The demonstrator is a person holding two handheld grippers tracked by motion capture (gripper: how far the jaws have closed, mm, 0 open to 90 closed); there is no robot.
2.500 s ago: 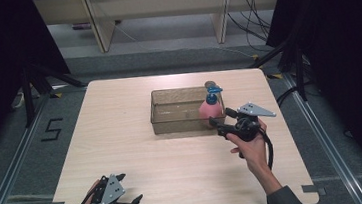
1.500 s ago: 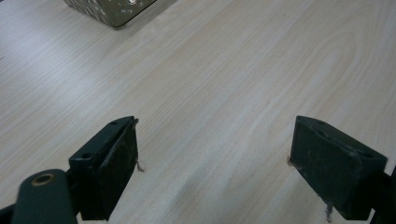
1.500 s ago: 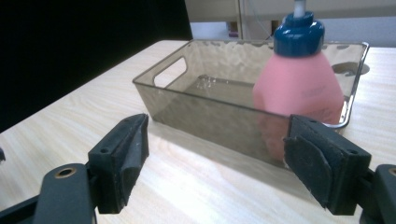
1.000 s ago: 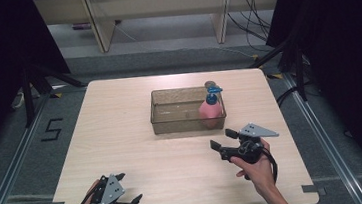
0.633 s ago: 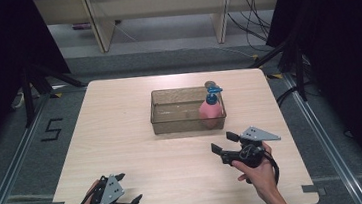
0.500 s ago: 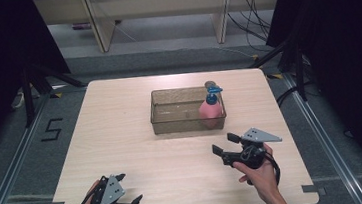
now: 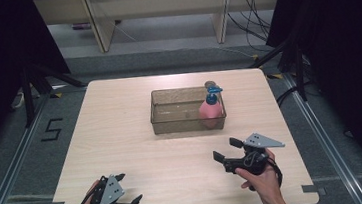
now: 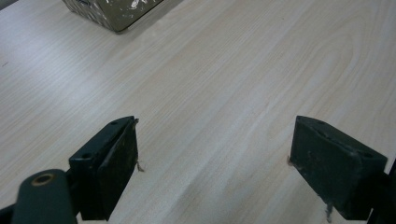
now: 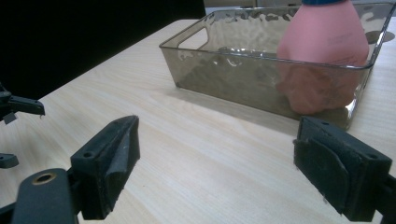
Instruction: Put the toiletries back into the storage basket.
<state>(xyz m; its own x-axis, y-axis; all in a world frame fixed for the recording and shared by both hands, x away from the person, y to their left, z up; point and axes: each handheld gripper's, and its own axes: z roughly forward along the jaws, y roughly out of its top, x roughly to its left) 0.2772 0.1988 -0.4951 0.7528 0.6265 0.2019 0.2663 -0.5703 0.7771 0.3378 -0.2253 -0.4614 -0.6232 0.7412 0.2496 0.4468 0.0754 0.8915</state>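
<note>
- High view: the pink bottle with a blue cap (image 7: 211,110) stands upright inside the smoky clear plastic tray (image 7: 176,125). It is at the tray's right end, against the wall that faces the tabletop's near edge. The tray sits a little right of the middle of the tabletop (image 7: 122,143), closer to the far edge.
- The right claw (image 7: 226,148) hovers near the near-right corner, well apart from the tray and pointing back towards it. Its jaws have just been opening and now stand wide apart with nothing between them.
- Judging by this, the bottle is delivered and the step in hand is getting the right hand clear. To do it well, keep the jaws spread and draw straight back towards the near edge, with no sideways swing at the tray wall.
- Right gripper view: the bottle (image 9: 322,42) looks steady behind the tray's near wall (image 9: 224,79), so there seems no call to reach in and adjust it. A light tray like this would probably slide if nudged.
- Mind the trailing cable, so that it does not drag across the tray.
- The left claw (image 7: 131,188) rests at the near-left corner. In the left gripper view its jaws are apart over bare wood (image 8: 215,70). It is best left parked there, out of the right hand's way.
</note>
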